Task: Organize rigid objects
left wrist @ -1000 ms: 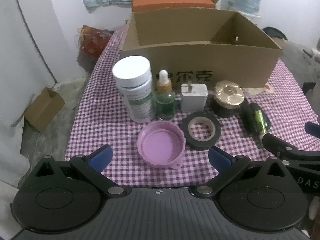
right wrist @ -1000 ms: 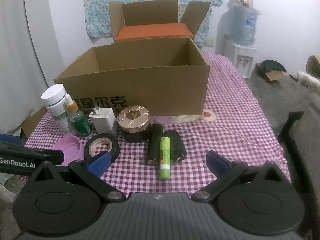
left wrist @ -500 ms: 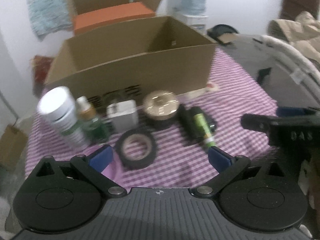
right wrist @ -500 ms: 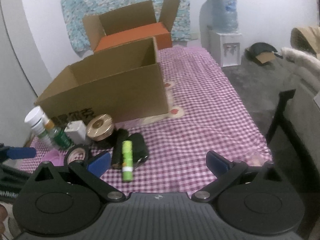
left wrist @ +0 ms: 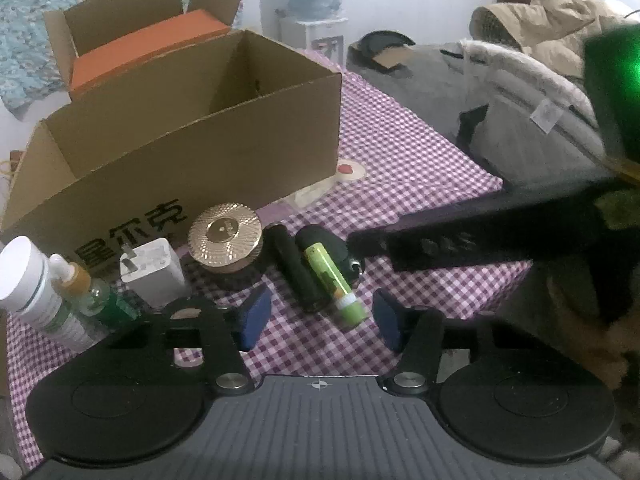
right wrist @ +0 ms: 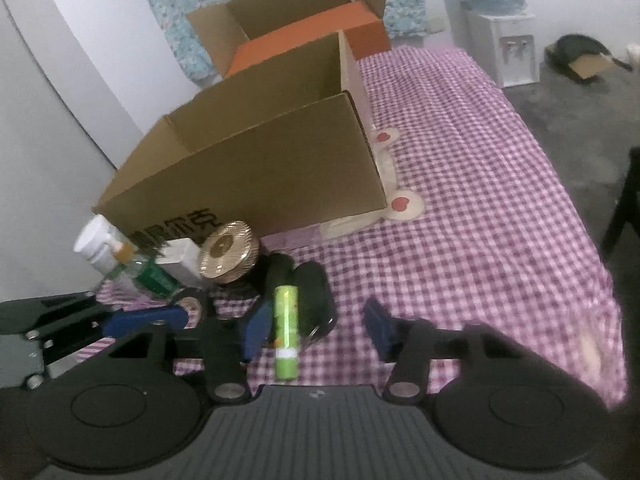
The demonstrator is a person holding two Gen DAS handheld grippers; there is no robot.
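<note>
Both of our grippers have swung to the right along the row of things since a second ago, so the purple lid and the roll of black tape that lay in front of the left gripper [left wrist: 318, 316] are now out of its sight, and the green tube [left wrist: 329, 277] sits between its blue pads instead. Our right gripper [right wrist: 316, 330] has made the same shift: the tube [right wrist: 286, 330], which was out ahead of it, now lies close in, against its left pad.

Both pairs of jaws, wide apart a second ago, are closing and stand at roughly a third of their spread. In neither view do the pads press on anything; the tube and the two black cylinders [left wrist: 298, 270] beside it lie loose on the checked cloth of the bench [right wrist: 472, 208], so we hold nothing yet.

Everything else is where it was: the white bottle [left wrist: 28, 280], the dropper bottle [left wrist: 86, 290], the white plug [left wrist: 154, 270] and the gold-lidded jar [left wrist: 225, 236] line the near wall of the cardboard box [left wrist: 192, 140], which looks empty in the part we can see (its floor is mostly hidden).

We judge that sorting has not begun and that the tube cluster is the first target, though with both grippers crowding it, one should give way.
</note>
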